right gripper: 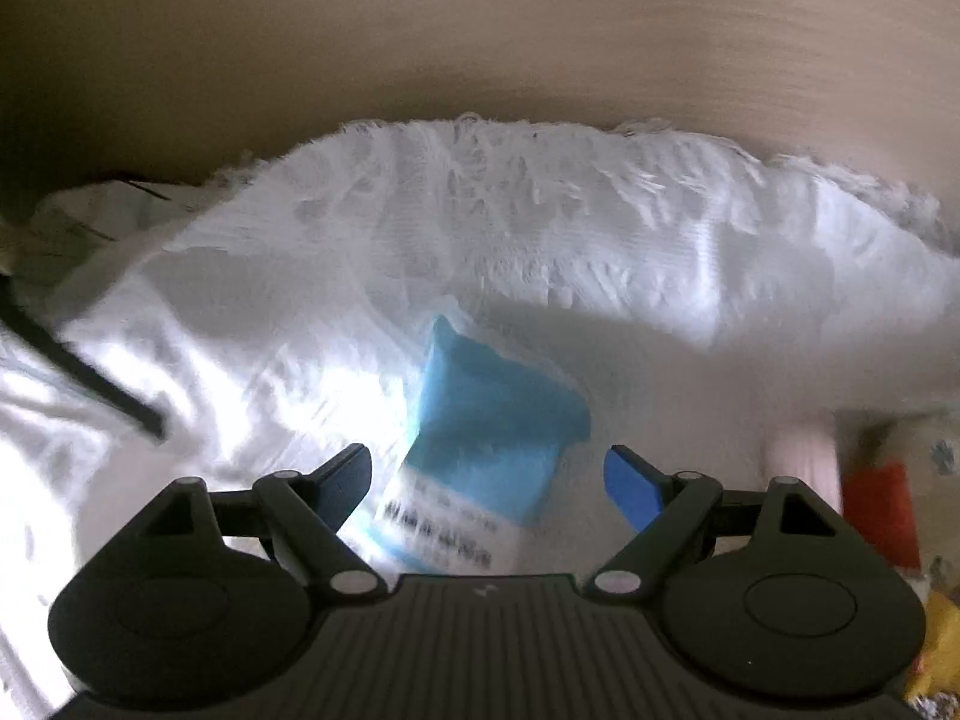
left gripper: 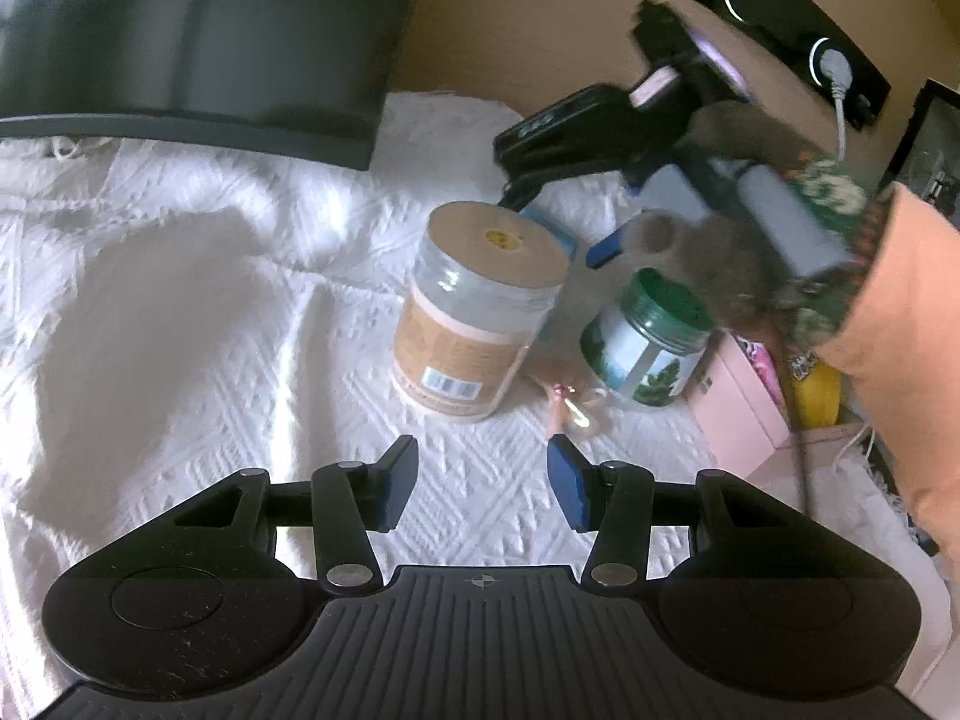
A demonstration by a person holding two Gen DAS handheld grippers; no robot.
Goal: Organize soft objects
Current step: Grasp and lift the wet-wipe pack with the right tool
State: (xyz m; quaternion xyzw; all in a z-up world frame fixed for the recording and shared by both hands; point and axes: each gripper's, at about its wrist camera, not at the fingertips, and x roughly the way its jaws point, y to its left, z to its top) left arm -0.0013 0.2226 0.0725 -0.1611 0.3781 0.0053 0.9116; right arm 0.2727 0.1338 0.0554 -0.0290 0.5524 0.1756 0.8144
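Two jars stand on a white textured cloth (left gripper: pixel 198 324) in the left wrist view: a tan-lidded jar (left gripper: pixel 474 306) and, to its right, a green-lidded jar (left gripper: pixel 648 336), with a small pink ribbon (left gripper: pixel 567 405) on the cloth between and in front of them. The left gripper (left gripper: pixel 483 483) hovers above the cloth, jaws wide apart and empty. A pink box (left gripper: pixel 744 396) lies at right, a dark curved panel (left gripper: pixel 198 36) at upper left. The right gripper (left gripper: pixel 564 228), blurred, reaches down behind the jars, borne by an arm in an orange sleeve (left gripper: pixel 900 348).

Right wrist view: the same gripper (right gripper: pixel 489 474) hangs with jaws spread wide and holding nothing over a blue soft pack (right gripper: pixel 486 414) that lies on the cloth (right gripper: pixel 600 228). Beyond the frayed cloth edge runs the bare tan surface (right gripper: pixel 480 30).
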